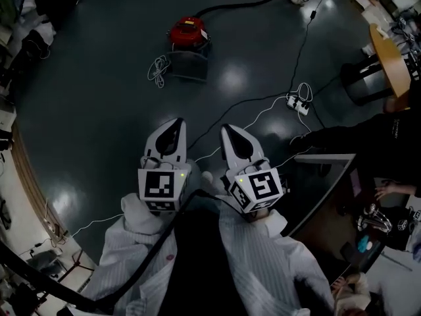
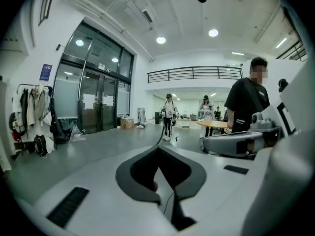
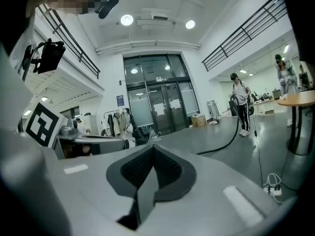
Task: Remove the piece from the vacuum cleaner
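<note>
The red vacuum cleaner (image 1: 187, 31) stands on the dark floor well ahead of me, with a grey piece (image 1: 189, 65) at its front. Its black hose (image 1: 250, 4) runs off to the upper right. My left gripper (image 1: 176, 122) and right gripper (image 1: 229, 128) are held side by side near my body, pointing towards the vacuum and far short of it. Both are shut with nothing between the jaws. In the left gripper view the left gripper (image 2: 158, 154) has its jaws closed together. The right gripper view shows the right gripper (image 3: 152, 154) closed in the same way.
A coiled white cable (image 1: 158, 68) lies left of the vacuum. A power strip (image 1: 299, 104) with cords lies to the right. A person in black (image 1: 368, 137) stands by a dark table (image 1: 322, 196) at my right. A round wooden table (image 1: 388, 58) is beyond. Another person (image 2: 169, 114) stands far off.
</note>
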